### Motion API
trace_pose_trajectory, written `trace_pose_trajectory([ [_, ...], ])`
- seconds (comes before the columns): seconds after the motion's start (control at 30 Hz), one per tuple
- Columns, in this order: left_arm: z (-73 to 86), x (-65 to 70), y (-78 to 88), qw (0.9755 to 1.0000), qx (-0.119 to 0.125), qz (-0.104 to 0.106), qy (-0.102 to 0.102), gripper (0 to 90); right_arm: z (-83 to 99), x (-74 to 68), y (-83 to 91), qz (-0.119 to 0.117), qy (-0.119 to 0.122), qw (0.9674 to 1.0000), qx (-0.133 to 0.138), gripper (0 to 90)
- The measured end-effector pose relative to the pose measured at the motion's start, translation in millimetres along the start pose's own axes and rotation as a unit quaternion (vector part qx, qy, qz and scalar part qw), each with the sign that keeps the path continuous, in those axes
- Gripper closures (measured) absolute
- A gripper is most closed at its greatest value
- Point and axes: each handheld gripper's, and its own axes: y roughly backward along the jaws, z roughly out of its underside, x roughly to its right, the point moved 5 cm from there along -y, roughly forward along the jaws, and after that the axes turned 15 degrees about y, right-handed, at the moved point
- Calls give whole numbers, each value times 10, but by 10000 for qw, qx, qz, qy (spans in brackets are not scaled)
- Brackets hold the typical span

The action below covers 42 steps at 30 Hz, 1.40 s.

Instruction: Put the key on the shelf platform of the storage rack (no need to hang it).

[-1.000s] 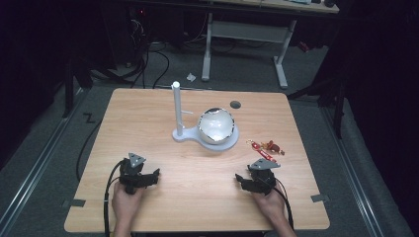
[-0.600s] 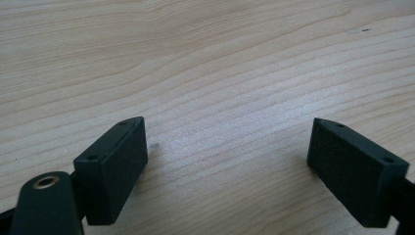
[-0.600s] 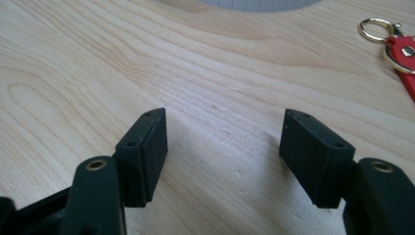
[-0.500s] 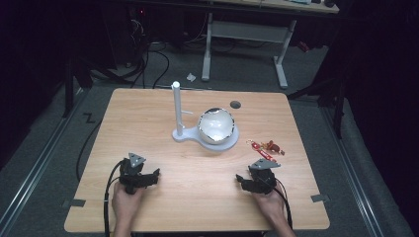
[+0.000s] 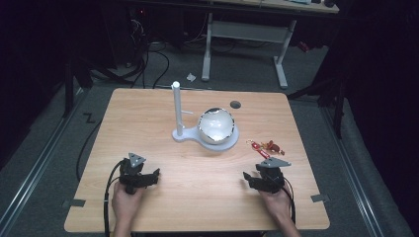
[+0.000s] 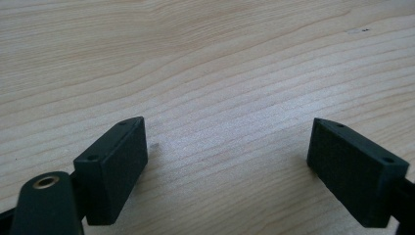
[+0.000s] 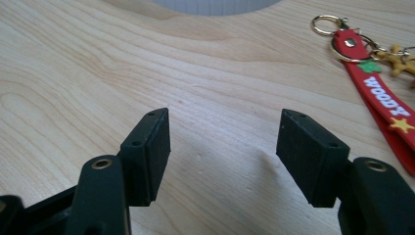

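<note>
The red keychain strap (image 5: 264, 147) lies on the tabletop (image 5: 148, 123) just ahead of the right claw (image 5: 257, 178) and slightly to its right, near the white bowl stand (image 5: 217, 136). In the right gripper view its long axis runs diagonally away (ring end farthest). The right hand is nearer; the left claw (image 5: 143, 177) sits well apart. Both claws gape, holding nothing.
</note>
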Motion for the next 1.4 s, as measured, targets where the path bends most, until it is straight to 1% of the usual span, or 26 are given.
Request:
trace_pose_trajectory([
  [0.03,0,0,0,10000,-1,1,0,153,12,25,25,29,-50,10000,9,376],
  [0.13,0,0,0,10000,0,-1,0,154,21,53,46,52,-69,10000,38,378],
  [0.27,0,1,0,10000,2,-4,10,154,37,131,87,117,-116,9998,68,377],
  [0.33,0,0,0,10000,3,-2,2,154,37,182,115,205,-31,9998,45,375],
  [0.4,0,0,0,10000,0,0,0,153,36,196,127,234,-26,9997,56,375],
  [0.5,0,0,0,10000,2,-1,0,154,39,249,156,302,-21,9995,61,374],
  [0.53,0,0,0,10000,1,-1,3,153,42,297,175,370,-30,9993,73,374],
  [0.57,0,0,0,10000,1,1,-1,153,42,297,175,370,-30,9993,73,374],
  [0.63,0,1,0,10000,2,-3,6,154,44,344,198,423,-113,9990,129,376],
  [0.67,0,0,0,10000,2,-1,1,154,49,395,217,438,-207,9987,163,374],
  [0.73,0,0,0,10000,0,1,-2,154,50,414,221,457,-222,9986,156,374],
  [0.83,0,0,0,10000,1,0,-1,154,36,495,242,495,-244,9984,139,374],
  [0.9,-1,-1,0,10000,1,0,-5,154,21,549,243,562,-220,9981,150,376],
  [0.93,0,0,0,10000,2,-3,2,154,20,571,239,556,-247,9981,120,373],
  [0.97,-1,0,0,10000,1,1,-6,153,16,617,227,612,-252,9978,91,374],
  [1.03,0,1,0,10000,3,-1,6,153,13,633,226,621,-255,9977,85,374],
  [1.13,0,1,0,10000,2,-2,6,153,-10,722,225,689,-261,9973,66,377],
  [1.2,0,0,0,10000,0,-1,3,154,-20,744,227,709,-270,9971,54,377],
  [1.3,0,0,0,10000,1,-2,3,154,-56,832,229,774,-268,9966,56,372],
  [1.33,0,0,0,10000,2,-1,2,154,-56,832,229,774,-268,9966,56,372],
  [1.37,0,0,0,10000,1,-1,2,154,-54,875,209,749,-313,9967,9,337],
  [1.4,0,0,0,10000,2,2,-4,154,-54,875,209,749,-313,9967,9,337],
])
